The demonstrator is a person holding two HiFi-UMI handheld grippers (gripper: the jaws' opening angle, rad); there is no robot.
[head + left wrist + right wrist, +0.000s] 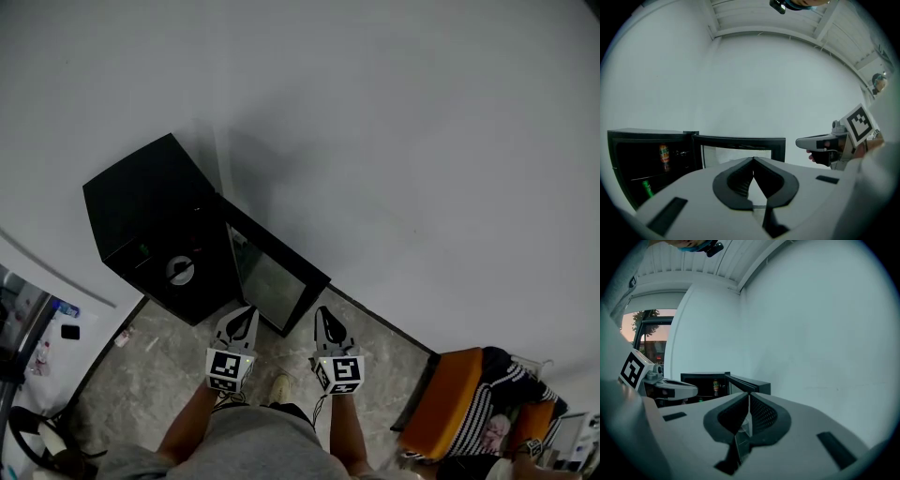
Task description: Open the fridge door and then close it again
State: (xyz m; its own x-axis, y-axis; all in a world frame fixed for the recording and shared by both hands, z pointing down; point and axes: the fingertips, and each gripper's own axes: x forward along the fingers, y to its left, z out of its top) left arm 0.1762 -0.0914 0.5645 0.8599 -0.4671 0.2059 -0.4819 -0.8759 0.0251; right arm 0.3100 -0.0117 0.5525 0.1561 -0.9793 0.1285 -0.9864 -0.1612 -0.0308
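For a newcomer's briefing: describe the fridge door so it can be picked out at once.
Find the white wall, then the small black fridge standing at its foot. Its door stands swung open on the fridge's right: the only black-framed glass panel there.

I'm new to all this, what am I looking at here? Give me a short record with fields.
fridge: small, black, on the floor by the wall
door: glass-fronted, standing open
inside: orange can, green bottle
left gripper: fingers together, holding nothing
right gripper: fingers together, holding nothing
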